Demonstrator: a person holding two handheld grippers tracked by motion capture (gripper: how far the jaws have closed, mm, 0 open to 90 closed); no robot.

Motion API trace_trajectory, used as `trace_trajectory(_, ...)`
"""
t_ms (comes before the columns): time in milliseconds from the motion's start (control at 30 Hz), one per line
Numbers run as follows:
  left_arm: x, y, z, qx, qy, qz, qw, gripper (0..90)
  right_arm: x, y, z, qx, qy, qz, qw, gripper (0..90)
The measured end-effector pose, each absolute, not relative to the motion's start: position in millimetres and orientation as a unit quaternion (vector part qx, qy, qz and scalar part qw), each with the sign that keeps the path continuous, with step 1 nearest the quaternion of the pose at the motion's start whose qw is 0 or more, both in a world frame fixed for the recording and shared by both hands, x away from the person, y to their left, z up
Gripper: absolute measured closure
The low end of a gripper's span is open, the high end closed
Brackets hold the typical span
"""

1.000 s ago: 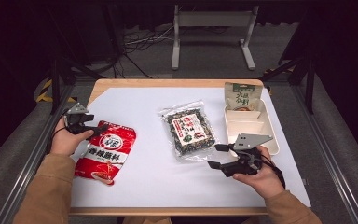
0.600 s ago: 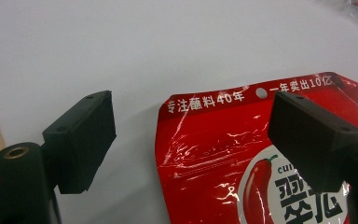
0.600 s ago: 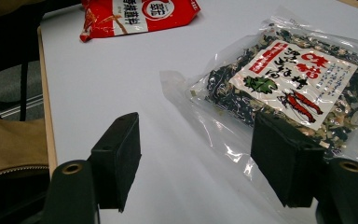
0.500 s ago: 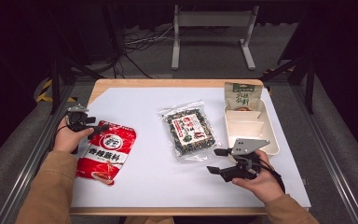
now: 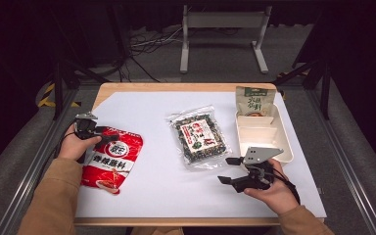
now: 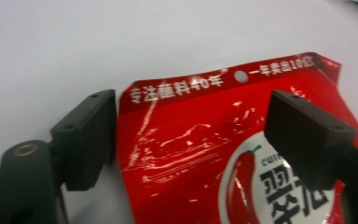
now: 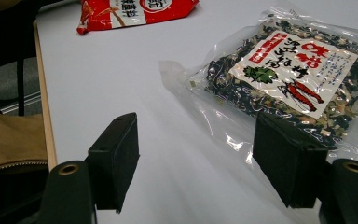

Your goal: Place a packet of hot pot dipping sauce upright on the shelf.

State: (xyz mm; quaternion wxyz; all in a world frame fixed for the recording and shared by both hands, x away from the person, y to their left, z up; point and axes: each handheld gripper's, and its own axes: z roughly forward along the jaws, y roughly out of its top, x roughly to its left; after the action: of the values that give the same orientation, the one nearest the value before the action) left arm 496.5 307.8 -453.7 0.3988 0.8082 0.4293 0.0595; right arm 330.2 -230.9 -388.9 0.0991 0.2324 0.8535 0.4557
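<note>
A red chilli-seasoning bag [image 5: 111,159] lies flat at the left of the white table sheet [image 5: 147,105]. My left gripper [image 5: 89,131] sits at its top left corner. In the left gripper view the red bag [image 6: 205,140] has its top edge between the left gripper's [image 6: 191,135] jaws, which have just been closing a little but stand apart without pressing it. A clear bag of dried seaweed mix [image 5: 199,137] lies mid-table. My right gripper [image 5: 228,170] is open near the front edge, with the seaweed bag [image 7: 289,70] ahead of the right gripper [image 7: 200,158] and nothing between its jaws.
A white compartment tray [image 5: 280,142] stands at the right, with a green packet [image 5: 254,100] resting at its far end. The wooden table edge [image 5: 186,87] runs along the back. A metal stand and cables are on the dark floor beyond.
My left gripper has sunk a little onto the red bag's upper left corner. The right gripper has stayed about where it was.
</note>
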Motion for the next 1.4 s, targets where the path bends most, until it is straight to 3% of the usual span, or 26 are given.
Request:
trace_trajectory(267, 496, 307, -455, 0.815, 0.417, 0.066, 0.397, 21.8, 332, -232, -391, 0.239, 0.854, 0.451, 0.096, 30.8)
trace_trajectory(400, 494, 306, -454, 0.828, 0.404, 0.086, 0.379, 29.0, 332, -231, -392, 0.237, 0.855, 0.451, 0.095, 30.7)
trace_trajectory(633, 492, 300, -453, 0.838, 0.395, 0.108, 0.361, 29.0, 333, -232, -393, 0.239, 0.857, 0.447, 0.097, 30.8)
trace_trajectory(800, 491, 300, -452, 0.839, 0.397, 0.121, 0.352, 36.4, 333, -231, -394, 0.237, 0.858, 0.445, 0.099, 31.0)
trace_trajectory(933, 490, 301, -452, 0.838, 0.393, 0.129, 0.356, 49.7, 334, -233, -394, 0.241, 0.857, 0.445, 0.100, 30.8)
trace_trajectory(1067, 490, 304, -453, 0.835, 0.394, 0.135, 0.358, 55.7, 334, -233, -395, 0.243, 0.856, 0.444, 0.100, 30.8)
trace_trajectory(1233, 489, 310, -457, 0.822, 0.405, 0.150, 0.372, 76.5, 334, -232, -395, 0.241, 0.857, 0.445, 0.100, 30.8)
trace_trajectory(1400, 489, 309, -457, 0.820, 0.410, 0.144, 0.373, 87.0, 335, -233, -395, 0.245, 0.854, 0.447, 0.101, 30.4)
